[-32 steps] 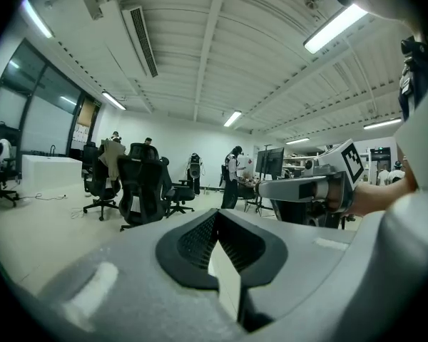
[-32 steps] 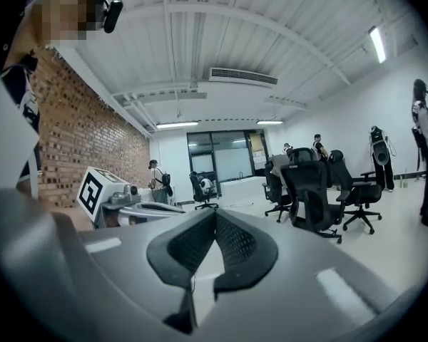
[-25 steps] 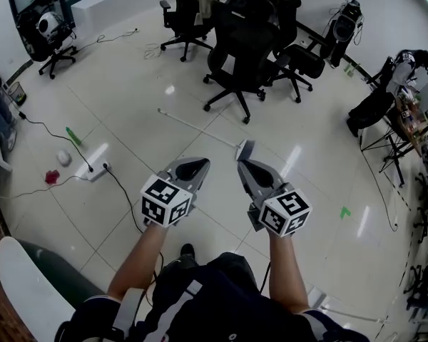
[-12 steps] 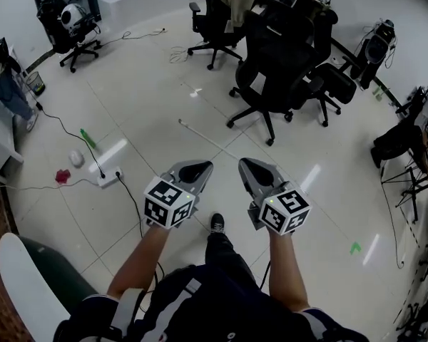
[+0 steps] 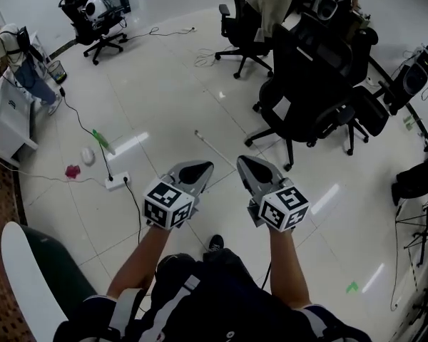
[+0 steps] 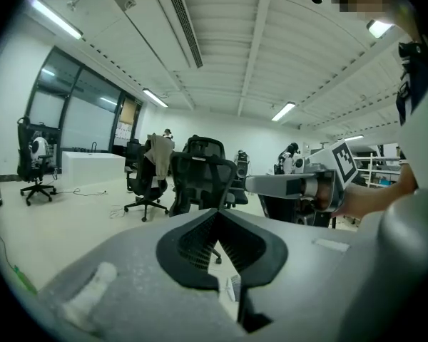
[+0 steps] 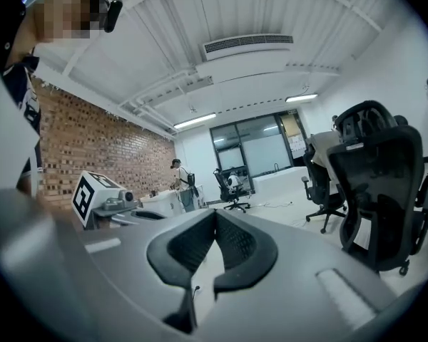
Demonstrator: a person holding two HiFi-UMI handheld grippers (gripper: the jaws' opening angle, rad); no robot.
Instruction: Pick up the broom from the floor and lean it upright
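The broom (image 5: 212, 146) lies on the pale tiled floor, its thin white handle running diagonally away from me. Its near end is hidden behind my right gripper. Both grippers are held side by side at waist height above the floor, short of the broom and apart from it. My left gripper (image 5: 200, 167) is shut with nothing in it, its black pads meeting at the tip in the left gripper view (image 6: 215, 212). My right gripper (image 5: 243, 161) is shut and empty too, its pads closed together in the right gripper view (image 7: 215, 213).
Black office chairs (image 5: 308, 98) stand just right of and beyond the broom. A power strip (image 5: 118, 184) with cables, a green item (image 5: 101, 140), a white lump (image 5: 88, 155) and a red scrap (image 5: 73, 171) lie to the left. A white cabinet (image 5: 6, 120) is at far left.
I have walked forward and turned; the chairs and floor clutter have slid right and down in the head view. Both grippers stay shut and empty in front of me.
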